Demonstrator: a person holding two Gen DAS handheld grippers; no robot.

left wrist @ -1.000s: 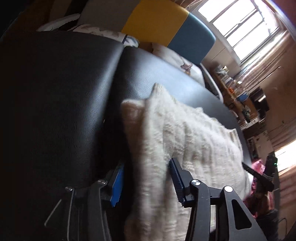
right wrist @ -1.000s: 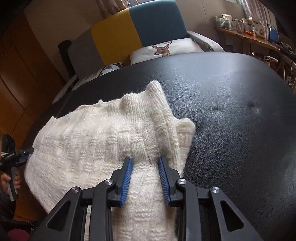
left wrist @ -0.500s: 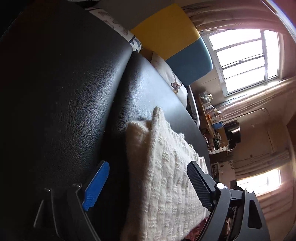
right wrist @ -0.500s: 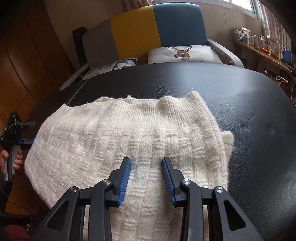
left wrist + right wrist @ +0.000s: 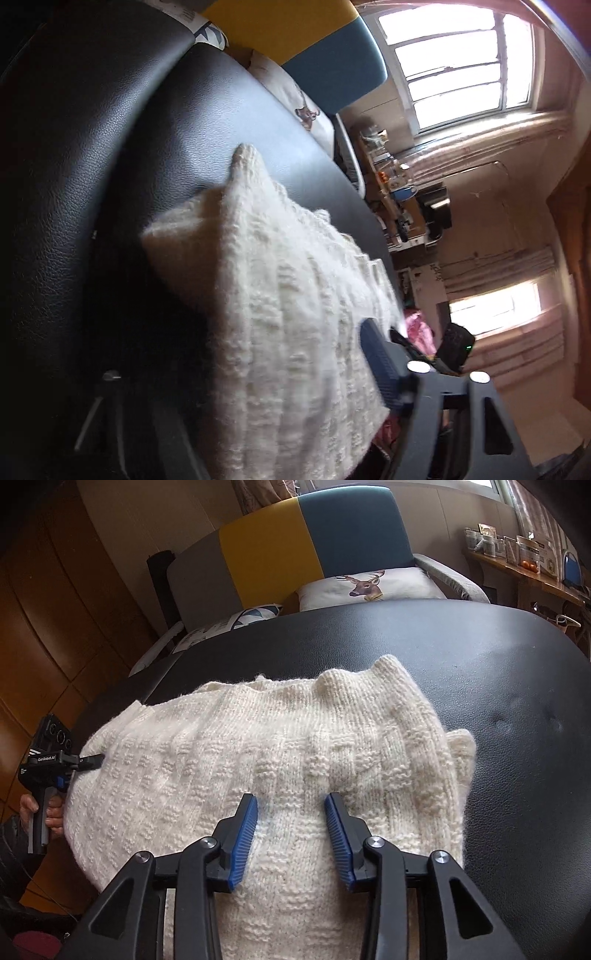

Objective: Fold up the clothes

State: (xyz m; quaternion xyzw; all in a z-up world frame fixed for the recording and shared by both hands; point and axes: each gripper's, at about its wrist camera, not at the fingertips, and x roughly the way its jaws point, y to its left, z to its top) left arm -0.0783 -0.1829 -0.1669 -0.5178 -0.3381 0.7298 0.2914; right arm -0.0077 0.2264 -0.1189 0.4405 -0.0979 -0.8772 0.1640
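A cream knit sweater lies folded on a black leather surface. My right gripper hovers over the sweater's near edge, open, with its blue pads apart and knit showing between them. In the left wrist view the sweater fills the middle. My left gripper straddles the sweater's left edge, open wide. Its right finger shows; the other is lost in shadow. The right wrist view shows the left gripper held by a hand at the sweater's left side.
Behind the surface stands a grey, yellow and teal sofa with a deer cushion. A cluttered wooden shelf runs along the right. Bare black leather extends left and right of the sweater.
My right gripper opened wider and let go of the bunched sweater, which now lies spread flatter. My left gripper opened and swung round along the sweater's left edge.
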